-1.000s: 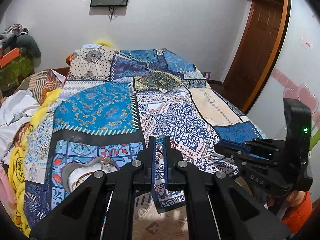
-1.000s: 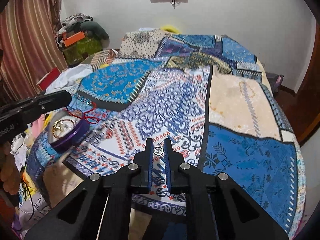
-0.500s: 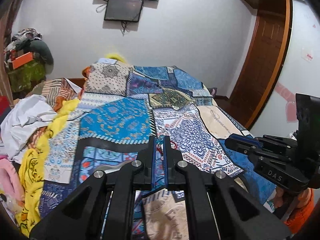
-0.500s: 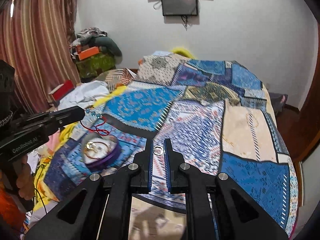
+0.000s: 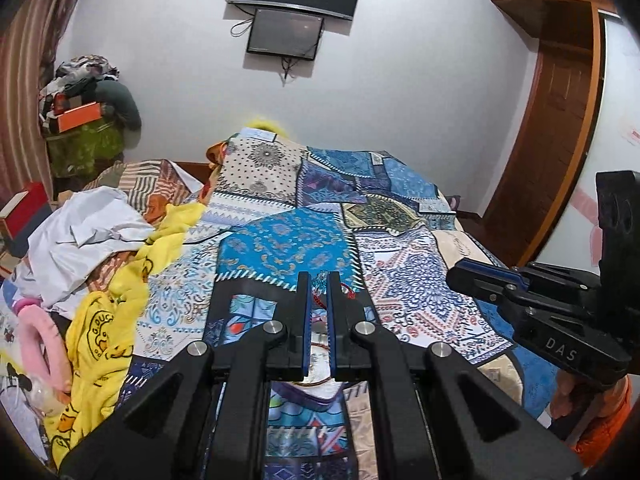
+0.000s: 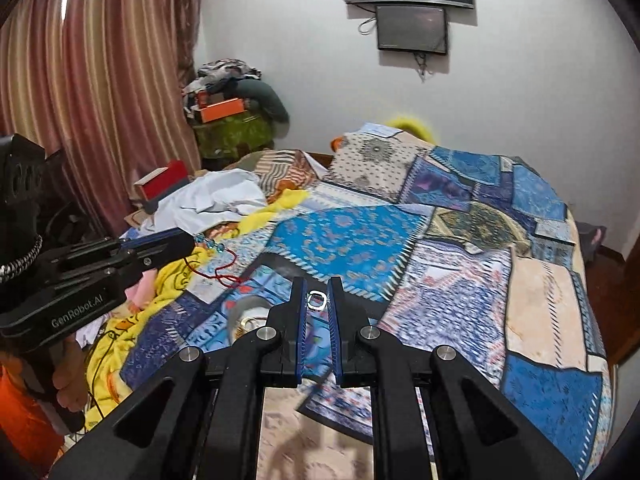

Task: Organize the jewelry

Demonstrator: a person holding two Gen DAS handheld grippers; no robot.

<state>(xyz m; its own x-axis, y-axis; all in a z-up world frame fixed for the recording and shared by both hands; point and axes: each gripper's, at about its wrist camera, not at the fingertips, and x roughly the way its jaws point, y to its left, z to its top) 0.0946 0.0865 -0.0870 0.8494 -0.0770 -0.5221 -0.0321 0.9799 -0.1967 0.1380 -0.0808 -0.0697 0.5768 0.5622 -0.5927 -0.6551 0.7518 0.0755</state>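
My left gripper (image 5: 319, 280) is shut on a red-cord necklace with teal beads (image 5: 320, 282); in the right wrist view the necklace (image 6: 218, 260) dangles from the left gripper (image 6: 188, 242) above the bed. My right gripper (image 6: 317, 300) is shut on a small silver ring (image 6: 316, 301) and holds it in the air. A round jewelry bowl with a purple rim (image 6: 246, 318) sits on the patchwork bedspread (image 6: 460, 264) below and left of the right fingers, with gold pieces inside. In the left wrist view the bowl (image 5: 318, 384) is mostly hidden behind the fingers.
Piled clothes, white and yellow (image 5: 100, 248), lie along the bed's left side. A red box (image 6: 162, 182) and a clothes heap (image 6: 232, 120) stand by the striped curtain (image 6: 80, 100). A wooden door (image 5: 548, 128) is on the right. Screens (image 6: 408, 4) hang on the far wall.
Both grippers have risen and pulled back from the bed, each with its piece still held. The views tilt up, showing more wall, and the bowl now sits lower, behind the fingers.
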